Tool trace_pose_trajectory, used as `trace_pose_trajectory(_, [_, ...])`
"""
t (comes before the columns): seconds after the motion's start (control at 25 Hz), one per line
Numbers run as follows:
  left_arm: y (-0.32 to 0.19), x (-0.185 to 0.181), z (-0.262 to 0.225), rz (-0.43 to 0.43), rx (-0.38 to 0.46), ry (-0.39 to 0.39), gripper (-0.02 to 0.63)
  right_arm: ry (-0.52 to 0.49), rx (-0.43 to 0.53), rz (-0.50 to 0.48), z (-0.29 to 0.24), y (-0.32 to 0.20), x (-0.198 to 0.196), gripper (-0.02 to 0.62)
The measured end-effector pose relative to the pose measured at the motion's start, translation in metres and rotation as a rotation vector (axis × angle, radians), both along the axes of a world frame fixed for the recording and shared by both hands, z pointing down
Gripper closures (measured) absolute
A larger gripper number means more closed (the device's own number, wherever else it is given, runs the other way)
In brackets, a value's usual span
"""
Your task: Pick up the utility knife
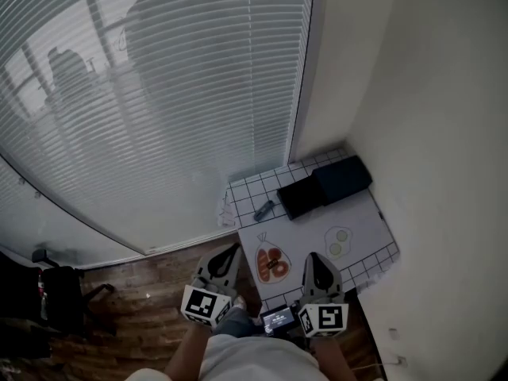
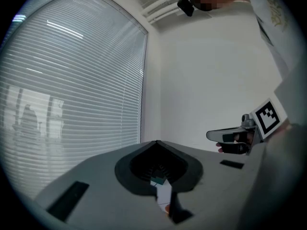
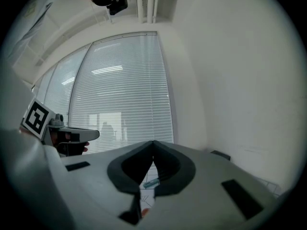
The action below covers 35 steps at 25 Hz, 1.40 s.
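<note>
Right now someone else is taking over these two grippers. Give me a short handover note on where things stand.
Left gripper: jaws together, nothing in them, held level at the near edge of the table.
Right gripper: jaws together, nothing in them, alongside the left one.
Utility knife: lying on the checked tablecloth toward the far left of the table, just left of the black case. Neither gripper touches it.
Done: both grippers are lined up facing the table.
Left: open one gripper, reach forward to the knife, close on it and lift.
</note>
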State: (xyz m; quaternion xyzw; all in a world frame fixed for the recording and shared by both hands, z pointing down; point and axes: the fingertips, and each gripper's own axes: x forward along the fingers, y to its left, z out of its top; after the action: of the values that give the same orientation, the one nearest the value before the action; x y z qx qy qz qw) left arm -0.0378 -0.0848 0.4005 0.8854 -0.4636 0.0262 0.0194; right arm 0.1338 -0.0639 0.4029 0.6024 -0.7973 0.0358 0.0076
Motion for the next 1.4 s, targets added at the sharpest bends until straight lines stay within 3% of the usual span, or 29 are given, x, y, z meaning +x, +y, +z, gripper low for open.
trace_pose_trajectory(0.76, [-0.091,0.010,0.073,0.043,-0.120,-0.071,0.599,0.034,-0.102,0.010,0.044,-0.078,0.005,0.589])
trace_pose_trajectory(1.4, [-0.137,0.026,0.129,0.070,-0.195,-0.116,0.598,0.028,-0.189,0.000,0.098,-0.117,0.006,0.589])
